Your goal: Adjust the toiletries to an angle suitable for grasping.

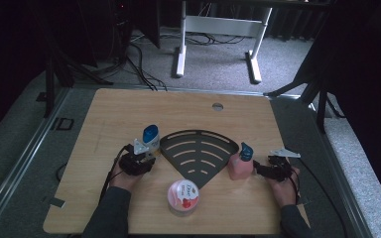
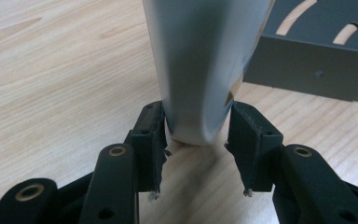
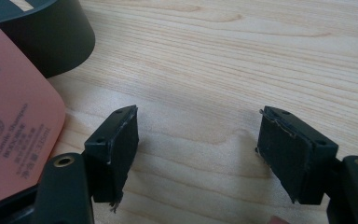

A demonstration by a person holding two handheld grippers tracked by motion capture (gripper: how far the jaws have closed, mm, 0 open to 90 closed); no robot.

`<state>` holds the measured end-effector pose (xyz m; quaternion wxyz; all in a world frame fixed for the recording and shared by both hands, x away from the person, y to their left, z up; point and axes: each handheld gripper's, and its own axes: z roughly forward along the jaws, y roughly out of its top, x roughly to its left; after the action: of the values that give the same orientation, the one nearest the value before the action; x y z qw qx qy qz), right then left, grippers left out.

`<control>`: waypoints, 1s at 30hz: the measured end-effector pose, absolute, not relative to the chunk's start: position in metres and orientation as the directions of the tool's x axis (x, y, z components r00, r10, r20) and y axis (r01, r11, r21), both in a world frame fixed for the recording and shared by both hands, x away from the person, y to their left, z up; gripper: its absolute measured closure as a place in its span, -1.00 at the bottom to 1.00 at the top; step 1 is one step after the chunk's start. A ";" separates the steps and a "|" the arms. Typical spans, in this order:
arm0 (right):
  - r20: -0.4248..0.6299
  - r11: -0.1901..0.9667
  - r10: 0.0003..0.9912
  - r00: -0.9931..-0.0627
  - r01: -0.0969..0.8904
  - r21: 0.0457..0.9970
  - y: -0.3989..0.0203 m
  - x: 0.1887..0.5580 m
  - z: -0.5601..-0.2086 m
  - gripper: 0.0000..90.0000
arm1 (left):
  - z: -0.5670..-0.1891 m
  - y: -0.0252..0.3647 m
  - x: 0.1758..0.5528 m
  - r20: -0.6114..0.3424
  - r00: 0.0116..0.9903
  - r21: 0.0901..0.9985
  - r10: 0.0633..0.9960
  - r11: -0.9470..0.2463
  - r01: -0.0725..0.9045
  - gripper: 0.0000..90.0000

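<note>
Already the upright white bottle (image 2: 200, 70) is clamped at its base by the left hand-held gripper (image 2: 198, 140), just left of the rack (image 1: 196, 154), while the right hand-held gripper (image 3: 198, 144) is held wide, empty.

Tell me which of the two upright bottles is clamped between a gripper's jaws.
The white bottle with the blue cap, left of the dark rack; the left gripper pinches its base. The pink bottle stands beside the open right gripper.
</note>
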<state>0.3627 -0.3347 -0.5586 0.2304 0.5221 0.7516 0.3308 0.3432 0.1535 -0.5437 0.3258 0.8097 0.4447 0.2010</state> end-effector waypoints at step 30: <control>0.011 0.254 0.913 -0.408 0.588 0.768 -0.327 0.352 -0.528 0.70 | -0.550 0.151 0.302 0.007 0.576 0.671 0.818 -0.431 0.603 0.62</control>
<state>0.3519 -0.3275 -0.5283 0.2266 0.4944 0.7586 0.3587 0.3023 0.1509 -0.5503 0.3177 0.8288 0.4287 0.1685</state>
